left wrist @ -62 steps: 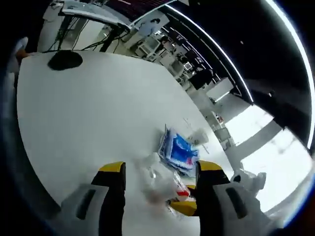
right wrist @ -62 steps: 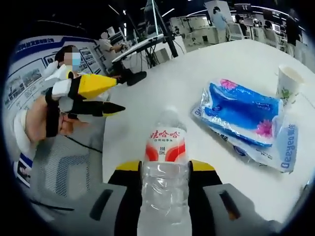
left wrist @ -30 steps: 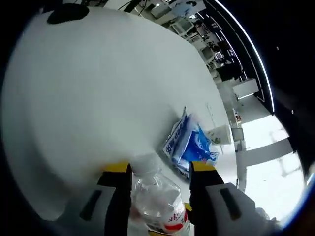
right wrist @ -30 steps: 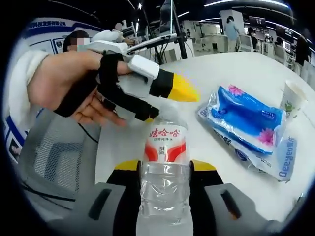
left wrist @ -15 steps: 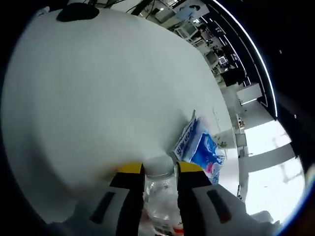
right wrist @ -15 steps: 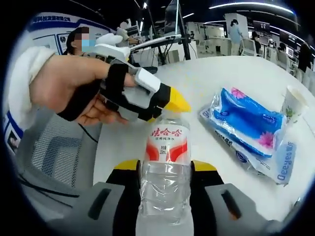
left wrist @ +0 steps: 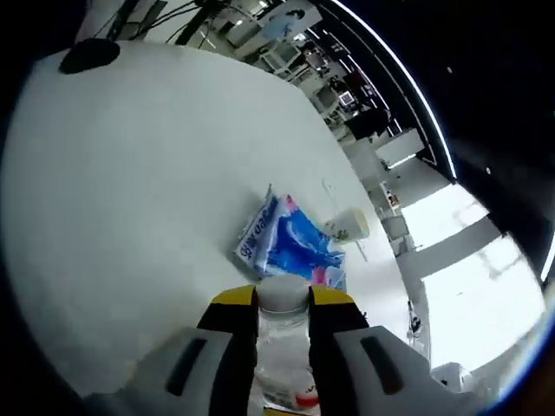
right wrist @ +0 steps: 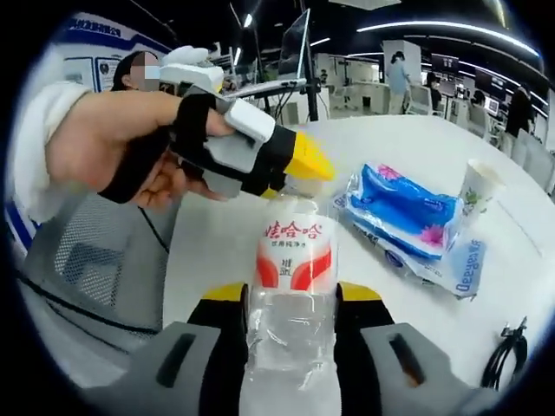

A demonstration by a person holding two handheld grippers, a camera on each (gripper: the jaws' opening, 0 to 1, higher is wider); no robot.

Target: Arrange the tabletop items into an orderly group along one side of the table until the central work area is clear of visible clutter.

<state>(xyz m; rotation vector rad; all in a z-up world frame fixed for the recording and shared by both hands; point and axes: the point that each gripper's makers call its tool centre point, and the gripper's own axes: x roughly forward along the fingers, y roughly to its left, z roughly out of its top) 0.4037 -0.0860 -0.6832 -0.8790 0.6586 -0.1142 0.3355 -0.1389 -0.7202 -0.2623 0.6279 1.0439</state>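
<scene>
The bottle's cap (left wrist: 284, 293) has just been closed upon by the left tool (left wrist: 284, 305), where 2 seconds earlier that tool stood apart. The water bottle (right wrist: 291, 286) is thus gripped by 2 tools, its body clamped in the right tool (right wrist: 291, 299) above the desk (left wrist: 130, 191). A handover is judged likely. The tissue pack (right wrist: 401, 215) and paper cup (right wrist: 479, 188) lie just beyond.

A clear plastic bottle (right wrist: 290, 286) with a red-and-white label and white cap (left wrist: 284, 292) stands upright above the white table (left wrist: 130, 191). A blue tissue pack (right wrist: 403, 215) lies flat on it, a paper cup (right wrist: 479, 189) upright just beyond.
</scene>
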